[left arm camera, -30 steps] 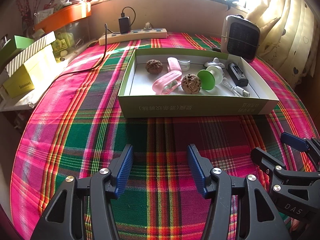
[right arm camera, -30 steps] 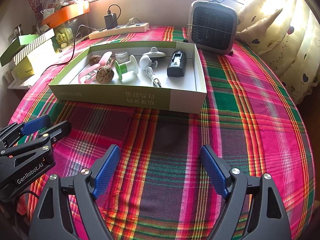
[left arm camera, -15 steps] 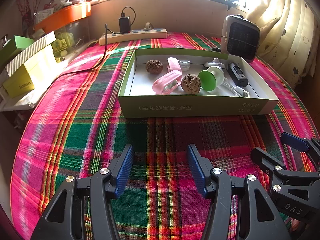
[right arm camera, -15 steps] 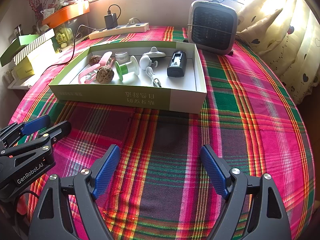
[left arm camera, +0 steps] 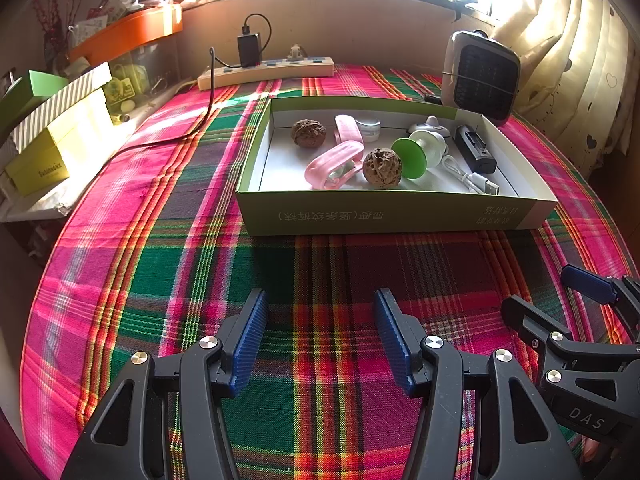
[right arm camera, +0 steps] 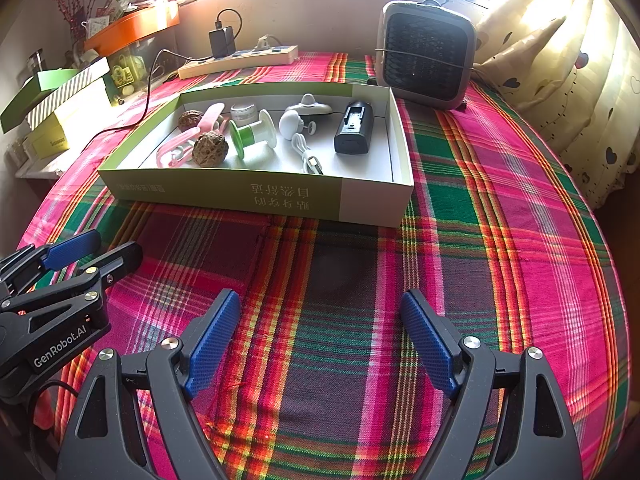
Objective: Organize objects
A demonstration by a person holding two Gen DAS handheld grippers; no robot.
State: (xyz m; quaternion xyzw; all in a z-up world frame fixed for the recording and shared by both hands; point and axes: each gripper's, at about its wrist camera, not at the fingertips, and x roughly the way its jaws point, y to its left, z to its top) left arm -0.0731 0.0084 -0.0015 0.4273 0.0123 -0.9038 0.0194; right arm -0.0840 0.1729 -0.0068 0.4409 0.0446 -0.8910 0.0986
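A shallow green and white box (left arm camera: 396,214) (right arm camera: 256,196) lies on the plaid tablecloth. Inside it are two walnuts (left arm camera: 382,168) (right arm camera: 210,149), pink clips (left arm camera: 334,164) (right arm camera: 176,148), a green and white spool (left arm camera: 416,154) (right arm camera: 252,134), a white cable (left arm camera: 468,178) (right arm camera: 306,152), a black charger (left arm camera: 474,148) (right arm camera: 354,128) and small white items. My left gripper (left arm camera: 320,336) hovers open over the cloth in front of the box, holding nothing. My right gripper (right arm camera: 320,340) is open and empty too, beside it to the right.
A small heater (left arm camera: 482,78) (right arm camera: 426,54) stands behind the box at the right. A power strip with a plugged charger (left arm camera: 266,70) (right arm camera: 238,60) lies along the back wall. Stacked boxes (left arm camera: 52,128) sit on a ledge at the left. Curtains (right arm camera: 560,60) hang at the right.
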